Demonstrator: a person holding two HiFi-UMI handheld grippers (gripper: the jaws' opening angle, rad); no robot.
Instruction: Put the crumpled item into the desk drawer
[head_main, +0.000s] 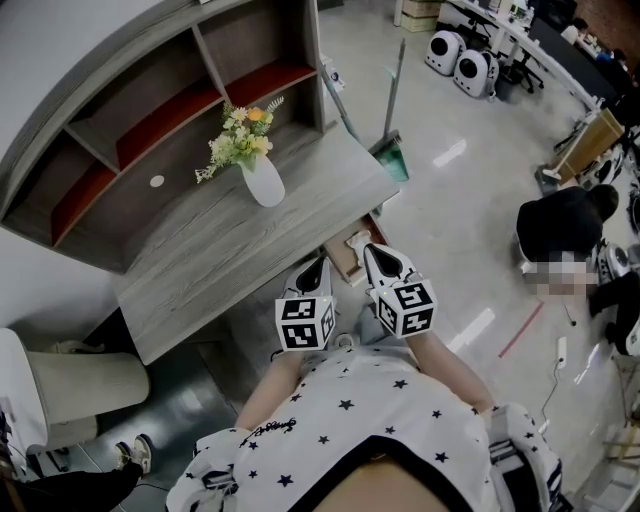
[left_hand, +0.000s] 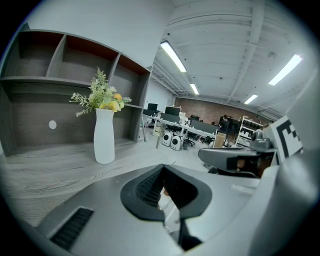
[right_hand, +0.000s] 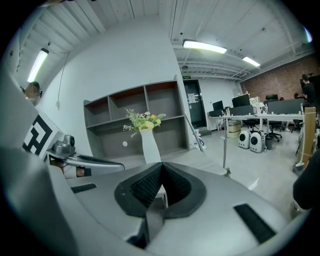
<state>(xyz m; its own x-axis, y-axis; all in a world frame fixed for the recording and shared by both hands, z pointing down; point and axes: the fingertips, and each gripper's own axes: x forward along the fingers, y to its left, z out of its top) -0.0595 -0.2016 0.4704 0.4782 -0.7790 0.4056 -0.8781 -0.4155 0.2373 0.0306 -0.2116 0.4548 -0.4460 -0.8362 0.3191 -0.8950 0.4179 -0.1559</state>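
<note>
Grey wood-grain covers the desk (head_main: 230, 250), which stands against a white wall and carries a hutch of open shelves (head_main: 150, 130) lined in red-brown. Polished floor stretches away behind it toward rows of workstations. On the desktop a white vase (head_main: 263, 180) stands upright and holds a bunch of green, yellow and orange flowers (head_main: 240, 135).

At the desk's near edge the drawer (head_main: 345, 262) stands pulled out, brown inside. In it, toward the desk side, lies a small pale lump that looks like the crumpled item (head_main: 357, 240). It is too small from the head view for me to say which way its long axis runs or where it points. It sits between the two gripper tips and a little beyond them, and I cannot tell whether either tip touches it.

The person, in a white star-print shirt, holds both tools side by side over the drawer, marker cubes toward the body and tips toward the desk. The left gripper (head_main: 320, 263) has its jaws together, the ribbed black pads meeting at the tip (left_hand: 163, 170). A sliver of something white shows through the slit lower down, but I cannot make out what it is. The right gripper (head_main: 372, 250) is just beside it, jaws likewise pressed together (right_hand: 161, 167), with nothing I can see clamped between the pads.
</note>
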